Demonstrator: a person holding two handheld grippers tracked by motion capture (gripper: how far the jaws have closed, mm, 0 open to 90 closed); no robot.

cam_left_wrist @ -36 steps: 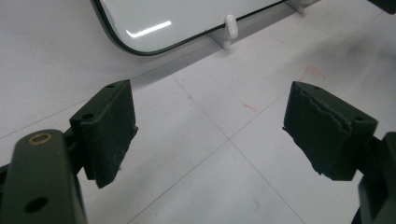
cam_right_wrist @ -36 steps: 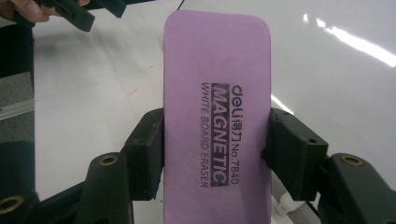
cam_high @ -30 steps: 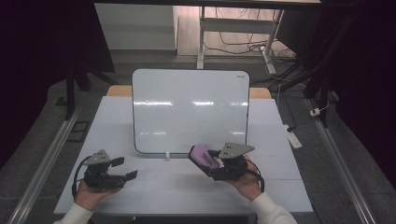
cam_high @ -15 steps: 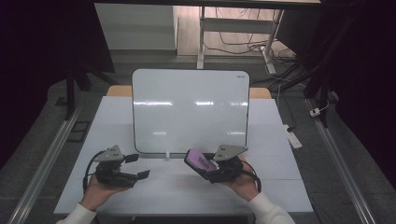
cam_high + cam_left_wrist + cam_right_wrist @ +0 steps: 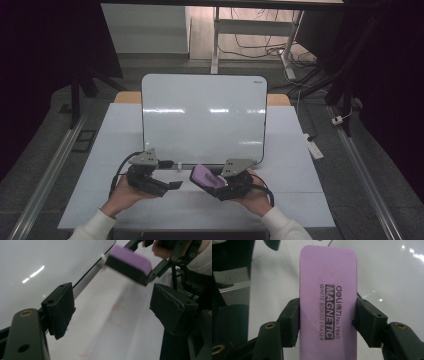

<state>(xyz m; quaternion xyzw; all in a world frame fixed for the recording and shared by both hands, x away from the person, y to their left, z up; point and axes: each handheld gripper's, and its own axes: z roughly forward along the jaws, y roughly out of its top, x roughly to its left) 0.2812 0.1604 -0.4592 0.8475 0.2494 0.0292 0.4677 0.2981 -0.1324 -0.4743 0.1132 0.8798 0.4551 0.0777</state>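
I have the purple whiteboard eraser (image 5: 328, 302) clamped between the jaws of my right gripper (image 5: 218, 181), a pad pressed on each long edge, printed face toward that gripper's camera. In the high view it sits just above the tabletop (image 5: 300, 170), in front of the lower edge of the whiteboard (image 5: 202, 117), which lies flat there. My left gripper (image 5: 167, 185) faces it from the left; its jaws stand well apart with nothing between them and have just been closing a little. From the left gripper view the eraser (image 5: 128, 261) hangs ahead of those jaws, near but apart. Faint reddish marks on the white surface there look like stains, though blur makes me unsure. Beyond the tabletop are dark floor, desk legs and loose cables (image 5: 250, 45).
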